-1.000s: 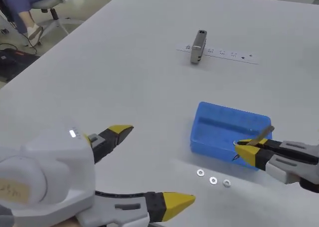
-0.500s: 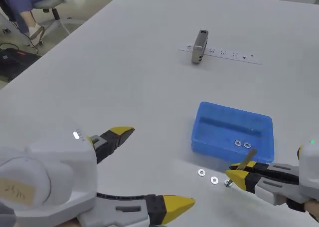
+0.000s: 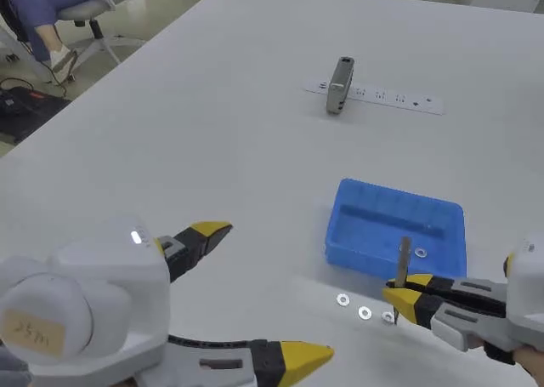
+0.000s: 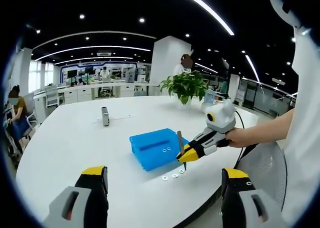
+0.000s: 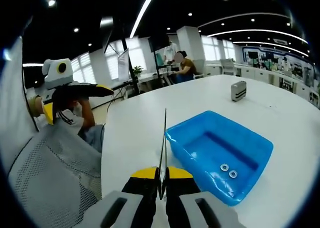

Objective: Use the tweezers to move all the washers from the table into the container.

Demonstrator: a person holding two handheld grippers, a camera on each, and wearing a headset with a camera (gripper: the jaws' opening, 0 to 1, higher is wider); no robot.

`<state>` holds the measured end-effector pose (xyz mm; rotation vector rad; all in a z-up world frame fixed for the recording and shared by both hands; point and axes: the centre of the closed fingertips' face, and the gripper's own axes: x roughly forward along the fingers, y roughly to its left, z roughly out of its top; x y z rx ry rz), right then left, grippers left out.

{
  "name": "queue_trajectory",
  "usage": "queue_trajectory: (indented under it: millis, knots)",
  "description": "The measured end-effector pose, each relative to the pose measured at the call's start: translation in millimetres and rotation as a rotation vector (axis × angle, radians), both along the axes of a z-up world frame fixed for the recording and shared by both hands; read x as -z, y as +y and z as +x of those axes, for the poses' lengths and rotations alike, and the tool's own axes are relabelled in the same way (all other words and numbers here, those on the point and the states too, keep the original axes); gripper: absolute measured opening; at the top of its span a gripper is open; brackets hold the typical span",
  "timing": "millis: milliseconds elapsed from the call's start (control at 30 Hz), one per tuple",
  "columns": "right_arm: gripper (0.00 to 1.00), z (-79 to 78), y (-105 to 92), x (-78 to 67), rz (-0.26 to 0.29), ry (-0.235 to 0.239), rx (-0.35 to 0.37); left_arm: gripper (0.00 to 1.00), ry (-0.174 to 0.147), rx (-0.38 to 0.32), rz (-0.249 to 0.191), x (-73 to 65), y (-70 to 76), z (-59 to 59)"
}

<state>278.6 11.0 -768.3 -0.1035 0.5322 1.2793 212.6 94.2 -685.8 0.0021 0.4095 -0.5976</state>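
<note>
the step in hand is the pick-up of another washer. two washers already lie in the blue container, toward its near right part. three washers are left on the surface, in a short row just near of the container's near wall.

the right hand-held gripper is clamped on the tweezers, which stand close to upright. their lower tip comes down at the right-end washer of the row. whether the tip touches that washer, or has it nipped, is too small to tell.

the left hand-held gripper hangs at the near left with its jaws spread wide and nothing between them, well apart from the washers.

judging from this, the task is under halfway. the next move calls for a fine placing of the tweezer tips across the edge of the right-end washer, then a firm pinch, a lift clear of the surface and a short carry far over the container wall. a thin flat washer may slip from the tips.
</note>
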Motion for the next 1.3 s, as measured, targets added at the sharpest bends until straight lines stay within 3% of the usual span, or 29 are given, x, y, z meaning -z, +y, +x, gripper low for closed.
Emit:
queue_trajectory:
  millis: [133,233,300,367,433,600,733,833,867,1000,1100,1233,1300]
  knots:
    - [0.01,-10.9,6.6,-10.4,0.013,-0.069,-0.061,0.90,-0.003,0.001,-0.063,-5.2,-3.8,2.8]
    - [0.02,-21.9,12.0,-13.3,0.021,-0.116,-0.119,0.67,-0.002,0.083,-0.108,-10.7,-18.5,1.5]
    - [0.02,-29.9,14.0,-14.2,0.009,-0.149,-0.160,0.45,-0.009,0.149,-0.085,-11.7,-27.3,2.5]
    - [0.02,-40.4,16.8,-16.9,-0.001,-0.192,-0.218,0.29,-0.014,0.219,-0.038,-10.7,-37.8,3.8]
    - [0.02,-50.9,18.5,-18.1,-0.019,-0.218,-0.271,0.21,-0.018,0.274,-0.001,-10.0,-47.4,6.1]
    - [0.03,-67.5,18.9,-17.8,-0.061,-0.264,-0.349,0.17,-0.015,0.399,0.003,-15.3,-67.7,6.0]
    - [0.03,-69.4,17.2,-16.6,-0.064,-0.273,-0.359,0.12,-0.004,0.535,0.104,-9.7,-77.3,1.5]
    - [0.03,-69.1,15.6,-15.6,-0.076,-0.288,-0.359,0.00,0.008,0.617,0.141,-6.9,-84.9,-3.8]
    - [0.03,-69.1,15.6,-15.6,-0.074,-0.289,-0.360,0.00,-0.010,0.641,0.153,-8.0,-87.8,-3.3]
    - [0.04,-68.0,12.7,-12.4,-0.089,-0.287,-0.353,0.00,0.008,0.647,0.171,-4.6,-90.8,-2.3]
    - [0.06,-66.8,12.1,-11.5,-0.081,-0.232,-0.316,0.00,0.006,0.676,0.190,-3.0,-92.8,-5.4]
    - [0.06,-66.6,13.4,-14.5,-0.068,-0.214,-0.299,0.00,-0.011,0.696,0.238,0.2,-95.3,-7.2]
    - [0.06,-67.3,14.3,-15.4,-0.070,-0.211,-0.301,0.00,-0.008,0.703,0.232,0.4,-95.7,-7.6]
